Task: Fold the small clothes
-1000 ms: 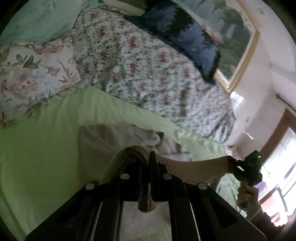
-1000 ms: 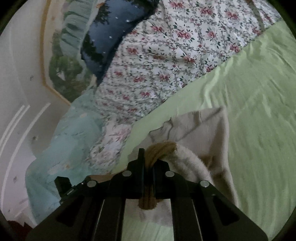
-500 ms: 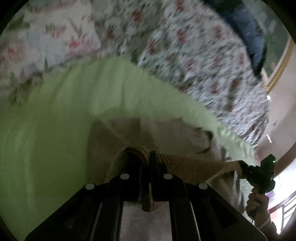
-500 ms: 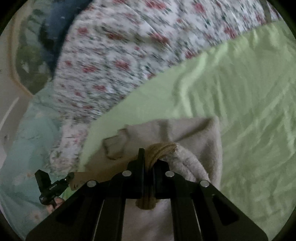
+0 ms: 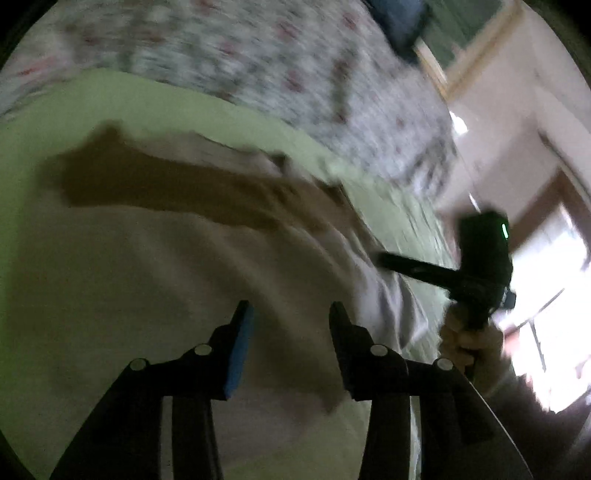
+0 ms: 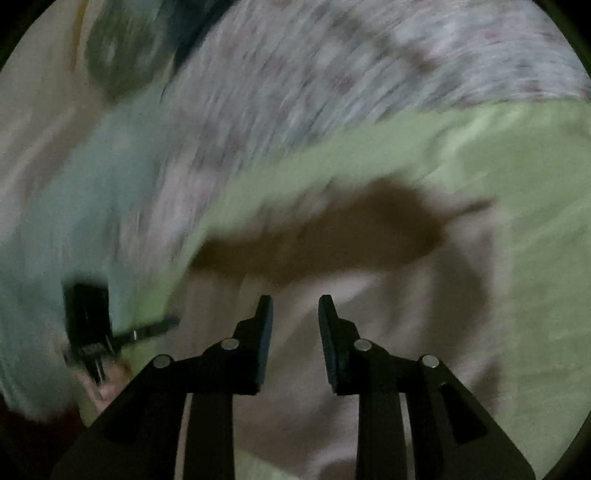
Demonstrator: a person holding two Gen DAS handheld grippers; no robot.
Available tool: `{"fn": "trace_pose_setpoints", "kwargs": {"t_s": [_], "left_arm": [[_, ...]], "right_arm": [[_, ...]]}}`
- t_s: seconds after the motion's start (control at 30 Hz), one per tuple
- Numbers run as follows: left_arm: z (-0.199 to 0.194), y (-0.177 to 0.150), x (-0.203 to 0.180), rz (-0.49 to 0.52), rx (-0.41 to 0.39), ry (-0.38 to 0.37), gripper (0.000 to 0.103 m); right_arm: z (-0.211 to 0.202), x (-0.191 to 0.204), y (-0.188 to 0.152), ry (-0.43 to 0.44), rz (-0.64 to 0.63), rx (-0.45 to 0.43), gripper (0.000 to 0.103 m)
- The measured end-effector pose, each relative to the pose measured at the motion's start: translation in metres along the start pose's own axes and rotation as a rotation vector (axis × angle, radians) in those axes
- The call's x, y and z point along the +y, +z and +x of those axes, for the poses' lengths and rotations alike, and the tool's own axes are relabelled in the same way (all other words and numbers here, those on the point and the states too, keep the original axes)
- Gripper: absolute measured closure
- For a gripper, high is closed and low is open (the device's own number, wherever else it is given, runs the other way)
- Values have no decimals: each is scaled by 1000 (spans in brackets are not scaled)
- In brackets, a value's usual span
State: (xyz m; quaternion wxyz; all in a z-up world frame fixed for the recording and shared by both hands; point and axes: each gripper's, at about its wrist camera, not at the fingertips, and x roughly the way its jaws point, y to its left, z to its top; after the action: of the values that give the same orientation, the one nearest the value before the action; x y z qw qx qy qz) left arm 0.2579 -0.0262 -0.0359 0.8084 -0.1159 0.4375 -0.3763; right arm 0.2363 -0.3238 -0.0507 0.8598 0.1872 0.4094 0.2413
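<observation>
- Beige garment (image 5: pixel 177 266) spread flat on light green bed sheet (image 5: pixel 44 122); same garment (image 6: pixel 388 332) filling the lower middle of the right wrist view, green sheet (image 6: pixel 535 184) beyond it and to its right.
- Darker brown band across the garment's far part in both views; fold, shadow or lining, cannot tell which through the blur.
- Left gripper (image 5: pixel 291 314) parted, jaws just been opening, nothing between the pads; blue pad face visible on the left finger. Cloth lies below and beyond the tips; touching or not, cannot tell.
- Right gripper (image 6: pixel 295 306) parted too, narrower gap, jaws just been opening, nothing clamped; garment directly under the tips.
- Right gripper also seen from the left wrist view (image 5: pixel 461 266) at the garment's right edge, held by a hand (image 5: pixel 469 339); green light on its body.
- Left gripper seen from the right wrist view (image 6: pixel 110 325) as a dark blurred block at the garment's left edge; hand below it barely legible.
- No containers in either view.
- Floral quilt (image 5: pixel 280 62) heaped behind the sheet; pattern smeared by motion.
- Pale blue-green bedding (image 6: pixel 74 206) at left in the right wrist view, edges lost in blur.
- Dark blue cushion (image 5: pixel 399 14) cut off at the top edge.
- Framed picture (image 5: pixel 472 40) on the wall, only a corner visible.
- Bright window area at far right of the left wrist view, blown out.
- Garment's near edge hidden behind both gripper bodies.
</observation>
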Motion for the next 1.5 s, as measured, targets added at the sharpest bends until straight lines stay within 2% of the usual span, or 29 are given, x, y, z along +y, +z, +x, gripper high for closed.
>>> {"fn": "trace_pose_setpoints", "kwargs": {"t_s": [0.07,0.13,0.2,0.23,0.27,0.33,0.4,0.43,0.5,0.53,0.6,0.67,0.7,0.8,0.9,0.97,1.07,1.2,1.27,1.37,1.5], "left_arm": [[17,6,-5,49,23,45,60],[29,18,10,41,40,109,60],[35,33,38,2,49,174,63],[34,41,56,-21,42,190,73],[31,49,73,-51,36,180,88],[23,62,107,-119,23,161,101],[8,69,135,-187,-16,158,101],[0,71,142,-195,-38,199,101],[-20,69,160,-245,-90,302,103],[-26,67,168,-272,-101,296,103],[-34,60,175,-305,-116,275,103],[-46,49,166,-300,-128,295,103],[-53,43,157,-291,-134,305,102],[-70,25,126,-255,-162,297,91],[-79,-2,84,-231,-177,250,74],[-78,-19,62,-223,-167,234,58],[-76,-56,34,-233,-134,195,53],[-74,-96,14,-281,-112,193,50],[-75,-115,12,-340,-117,175,41],[-74,-133,13,-403,-133,181,37],[-68,-141,17,-468,-164,185,35]], "right_arm": [[33,20,-1,22,-98,141,75],[60,29,3,10,-161,232,75],[81,21,14,-23,-156,272,79],[90,11,22,-41,-139,280,82],[96,-1,32,-51,-113,271,87],[98,-25,47,-52,-31,218,96],[89,-60,62,-149,87,133,100],[83,-74,65,-150,155,92,98],[62,-106,65,-249,270,3,99],[47,-122,60,-241,336,-54,100],[29,-131,51,-233,395,-105,99],[13,-125,41,-280,384,-120,95],[4,-117,35,-280,369,-129,95],[-14,-93,21,-264,320,-150,95],[-34,-61,-4,-234,263,-164,95],[-39,-47,-18,-216,258,-160,95],[-45,-30,-49,-186,272,-149,95],[-47,-14,-84,-160,297,-124,95],[-50,-10,-101,-152,314,-110,95],[-54,-5,-117,-143,325,-101,95],[-58,0,-126,-126,335,-99,95]]}}
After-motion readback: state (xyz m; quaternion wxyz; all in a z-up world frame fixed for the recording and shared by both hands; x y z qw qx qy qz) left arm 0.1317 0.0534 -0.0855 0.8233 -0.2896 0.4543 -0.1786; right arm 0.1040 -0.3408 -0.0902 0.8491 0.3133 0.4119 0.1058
